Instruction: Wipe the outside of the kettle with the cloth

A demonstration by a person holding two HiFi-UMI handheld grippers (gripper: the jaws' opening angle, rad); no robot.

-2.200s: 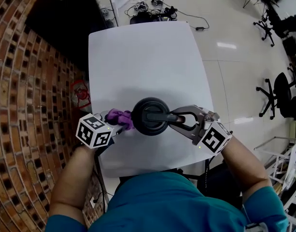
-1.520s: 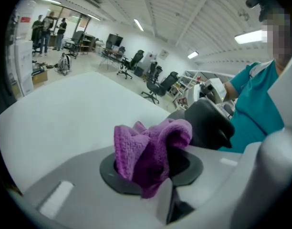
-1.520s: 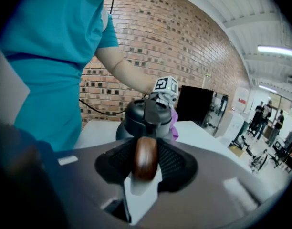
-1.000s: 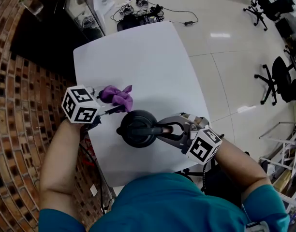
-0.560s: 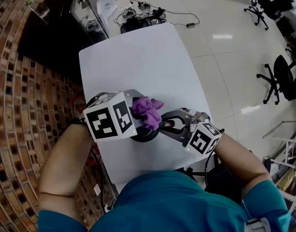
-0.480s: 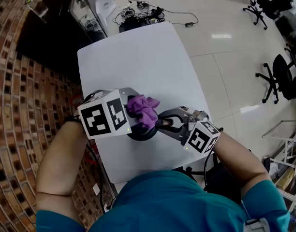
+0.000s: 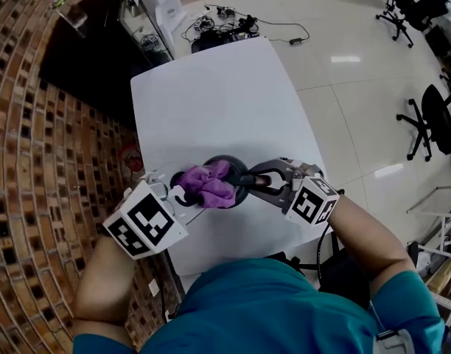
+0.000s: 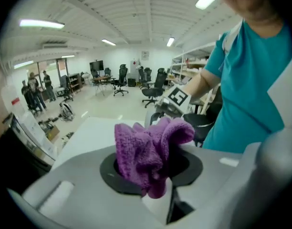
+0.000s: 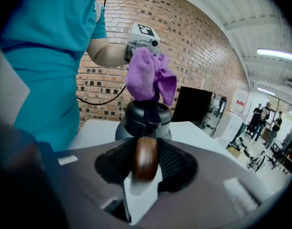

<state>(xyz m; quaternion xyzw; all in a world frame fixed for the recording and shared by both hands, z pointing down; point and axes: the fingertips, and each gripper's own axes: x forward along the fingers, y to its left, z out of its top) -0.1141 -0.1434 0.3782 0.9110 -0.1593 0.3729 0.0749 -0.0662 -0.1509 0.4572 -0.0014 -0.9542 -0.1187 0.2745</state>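
A dark kettle (image 7: 233,177) stands near the front edge of the white table (image 7: 211,102). My right gripper (image 7: 261,183) is shut on its brown wooden handle (image 9: 145,159), with the kettle body (image 9: 143,120) just beyond the jaws. My left gripper (image 7: 187,192) is shut on a bunched purple cloth (image 7: 205,185), which rests over the kettle's top on its near-left side. The right gripper view shows the cloth (image 9: 148,78) hanging above the lid, with the left gripper's marker cube (image 9: 143,35) behind it. In the left gripper view the cloth (image 8: 148,154) fills the jaws and hides most of the kettle.
A brick wall (image 7: 41,168) runs along the table's left side, with a dark cabinet (image 7: 93,57) at the far left corner. Cables (image 7: 225,24) lie on the floor beyond the table. Office chairs (image 7: 432,124) stand to the right. The person's body is close behind the front edge.
My left gripper has carried the cloth from the table left of the kettle up and onto the kettle's top, rolling as it went. The right gripper has stayed on the handle.
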